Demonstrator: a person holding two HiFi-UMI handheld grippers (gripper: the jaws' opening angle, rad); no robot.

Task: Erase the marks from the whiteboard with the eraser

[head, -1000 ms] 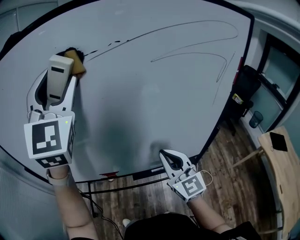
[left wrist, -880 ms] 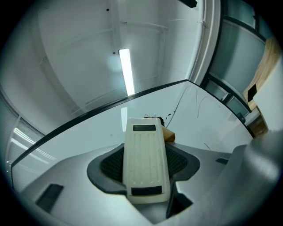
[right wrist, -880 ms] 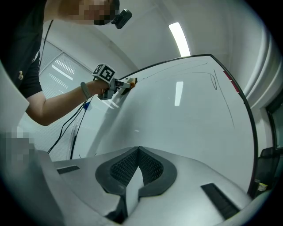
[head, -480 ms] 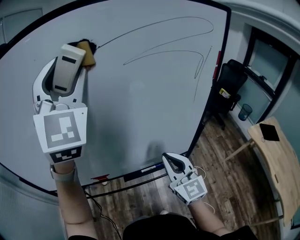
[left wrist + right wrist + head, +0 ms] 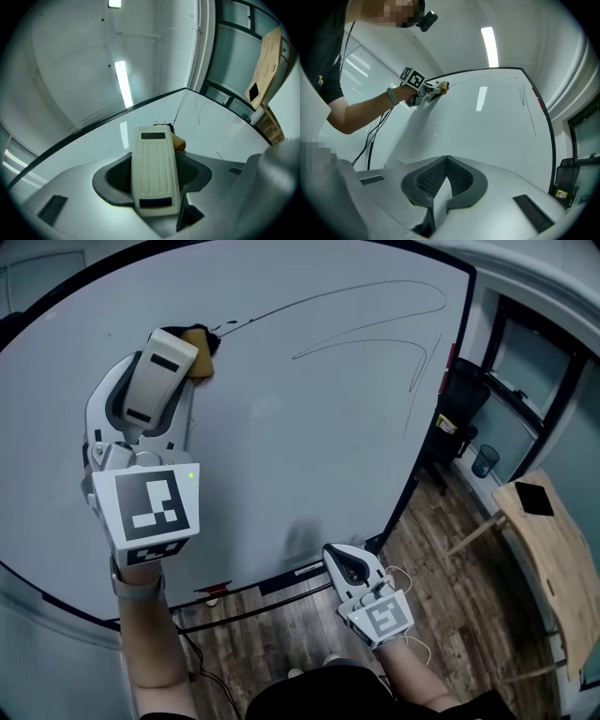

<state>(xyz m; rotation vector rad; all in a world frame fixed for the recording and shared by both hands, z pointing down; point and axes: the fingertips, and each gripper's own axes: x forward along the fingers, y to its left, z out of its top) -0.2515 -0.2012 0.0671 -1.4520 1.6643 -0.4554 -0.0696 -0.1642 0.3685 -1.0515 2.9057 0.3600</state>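
Note:
The whiteboard point(image 5: 300, 446) fills most of the head view. A long thin curved mark point(image 5: 356, 294) runs toward its upper right, with a second arc point(image 5: 375, 334) beneath it that hooks down. My left gripper point(image 5: 183, 351) is shut on the eraser point(image 5: 161, 374), a cream block with a yellow pad point(image 5: 200, 340) pressed to the board at the long mark's left end, where a dark smudge shows. The left gripper view shows the eraser point(image 5: 153, 168) between the jaws and the marks point(image 5: 180, 105) beyond. My right gripper point(image 5: 341, 563) hangs low by the board's bottom edge, shut and empty point(image 5: 447, 161).
A marker tray point(image 5: 281, 579) runs under the board's lower edge. To the right stand a black chair point(image 5: 459, 395), a blue bin point(image 5: 485, 461) and a wooden table point(image 5: 553, 559) with a dark phone point(image 5: 534, 500). Wooden floor lies below, with cables hanging near the left arm.
My left gripper has slid the eraser rightward along the long mark, whose broken left end is gone. The right gripper has stayed low and shut.

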